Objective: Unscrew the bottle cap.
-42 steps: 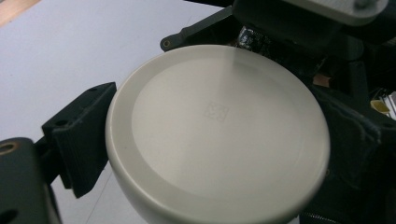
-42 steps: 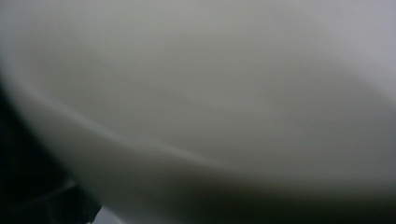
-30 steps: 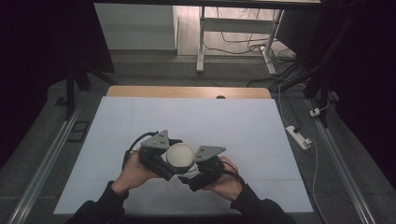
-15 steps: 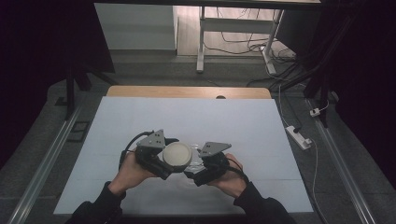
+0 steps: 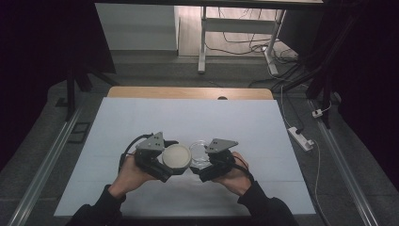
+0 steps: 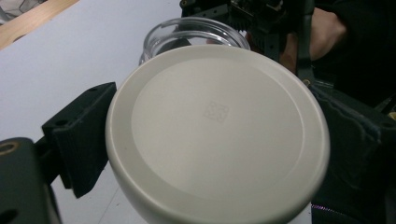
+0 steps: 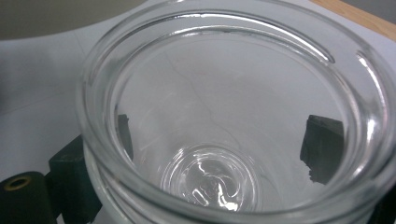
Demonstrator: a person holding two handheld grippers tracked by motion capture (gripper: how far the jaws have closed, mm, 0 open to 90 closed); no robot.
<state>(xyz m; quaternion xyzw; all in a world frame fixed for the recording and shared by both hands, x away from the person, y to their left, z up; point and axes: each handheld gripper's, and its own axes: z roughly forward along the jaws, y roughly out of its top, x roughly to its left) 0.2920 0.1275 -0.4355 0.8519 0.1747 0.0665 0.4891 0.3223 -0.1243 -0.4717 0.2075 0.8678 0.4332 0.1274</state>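
Left hand-held gripper [image 5: 175,165] clamps the white lid [image 5: 176,157] just left of the glass jar [image 5: 200,151], which the right hand-held gripper [image 5: 196,165] grips above the surface [image 5: 141,117]; risk: smooth glass slipping, or the lid landing tilted and jamming.

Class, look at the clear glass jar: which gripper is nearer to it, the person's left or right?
Right. The right gripper clamps the glass jar between its jaws; the left gripper holds the cream lid just beside the jar.
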